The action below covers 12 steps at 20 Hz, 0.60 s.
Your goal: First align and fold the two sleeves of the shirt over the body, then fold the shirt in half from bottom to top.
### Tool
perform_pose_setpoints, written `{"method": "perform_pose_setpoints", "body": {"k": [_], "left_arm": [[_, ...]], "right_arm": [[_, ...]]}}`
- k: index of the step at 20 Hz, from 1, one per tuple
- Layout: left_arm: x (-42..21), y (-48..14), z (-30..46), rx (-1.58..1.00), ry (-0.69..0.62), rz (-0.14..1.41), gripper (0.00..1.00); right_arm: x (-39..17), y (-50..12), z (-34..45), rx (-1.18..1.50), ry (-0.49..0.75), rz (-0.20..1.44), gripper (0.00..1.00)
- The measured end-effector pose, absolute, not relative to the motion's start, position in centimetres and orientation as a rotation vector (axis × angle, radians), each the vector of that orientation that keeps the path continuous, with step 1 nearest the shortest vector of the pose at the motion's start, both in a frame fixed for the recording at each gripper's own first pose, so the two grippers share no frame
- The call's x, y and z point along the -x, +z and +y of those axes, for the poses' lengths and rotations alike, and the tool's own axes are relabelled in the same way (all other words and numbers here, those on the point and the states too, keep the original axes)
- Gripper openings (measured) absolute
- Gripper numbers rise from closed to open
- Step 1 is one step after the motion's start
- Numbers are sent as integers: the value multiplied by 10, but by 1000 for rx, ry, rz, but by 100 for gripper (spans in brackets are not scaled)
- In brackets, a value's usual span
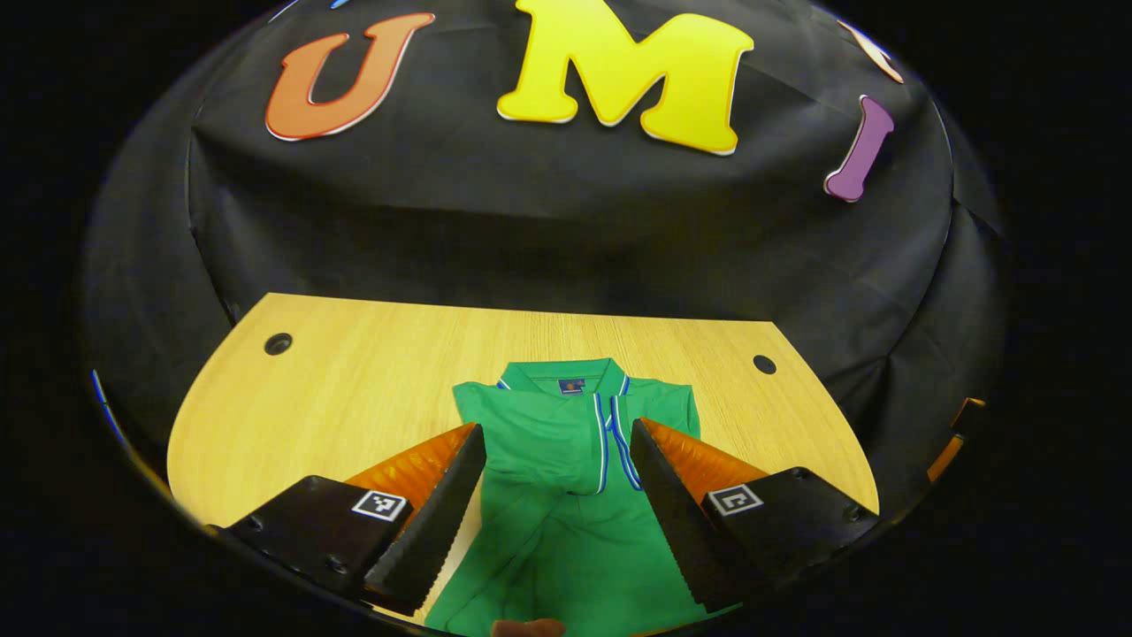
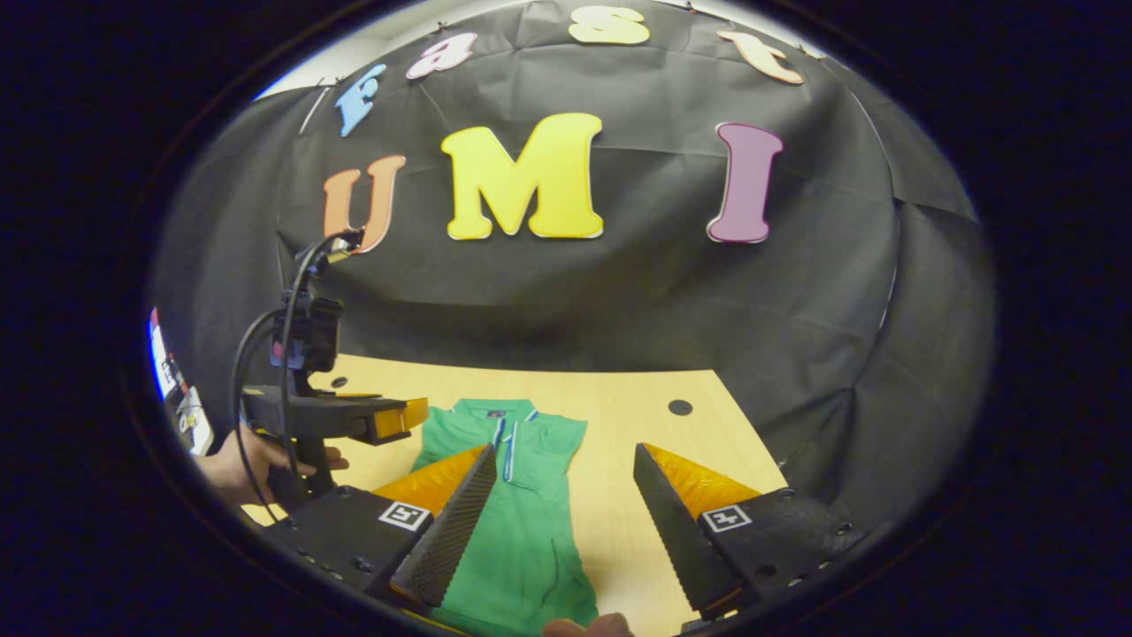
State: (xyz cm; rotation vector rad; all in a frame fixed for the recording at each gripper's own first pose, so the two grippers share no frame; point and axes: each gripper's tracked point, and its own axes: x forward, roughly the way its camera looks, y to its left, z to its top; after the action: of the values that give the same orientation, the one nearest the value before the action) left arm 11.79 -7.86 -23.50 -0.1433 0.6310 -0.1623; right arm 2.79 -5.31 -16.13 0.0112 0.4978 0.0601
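A green polo shirt (image 1: 566, 478) with a blue-and-white placket lies flat on the wooden table (image 1: 371, 372), collar toward the far wall, both sleeves folded in over the body. My left gripper (image 1: 557, 442) hovers open above the shirt's chest, nothing between its fingers. In the right gripper view the same shirt (image 2: 517, 531) lies left of centre, and my right gripper (image 2: 562, 460) stands open above the shirt's right edge and bare table. The left gripper (image 2: 389, 418), held by a hand (image 2: 239, 464), hangs over the shirt's left shoulder.
Black cloth walls close the table's far side and both flanks. Two round cable holes (image 1: 278, 343) (image 1: 764, 364) sit in the tabletop near the far corners. Bare wood (image 2: 646, 425) lies right of the shirt. Fingertips (image 2: 588, 626) show at the bottom edge.
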Motion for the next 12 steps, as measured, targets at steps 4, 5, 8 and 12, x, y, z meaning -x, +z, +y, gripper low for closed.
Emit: {"method": "perform_pose_setpoints", "body": {"k": [4,5,8,12], "left_arm": [[-58,-202,-46,129,-149,550,100],[-40,-198,-38,114,-143,540,100],[10,-200,-13,92,-118,539,100],[70,-224,5,98,-119,613,100]], "right_arm": [[-7,-166,-44,-3,106,499,95],[0,-166,-39,-2,125,496,95],[23,-173,-37,24,145,505,96],[63,-194,-35,63,159,557,96]]}}
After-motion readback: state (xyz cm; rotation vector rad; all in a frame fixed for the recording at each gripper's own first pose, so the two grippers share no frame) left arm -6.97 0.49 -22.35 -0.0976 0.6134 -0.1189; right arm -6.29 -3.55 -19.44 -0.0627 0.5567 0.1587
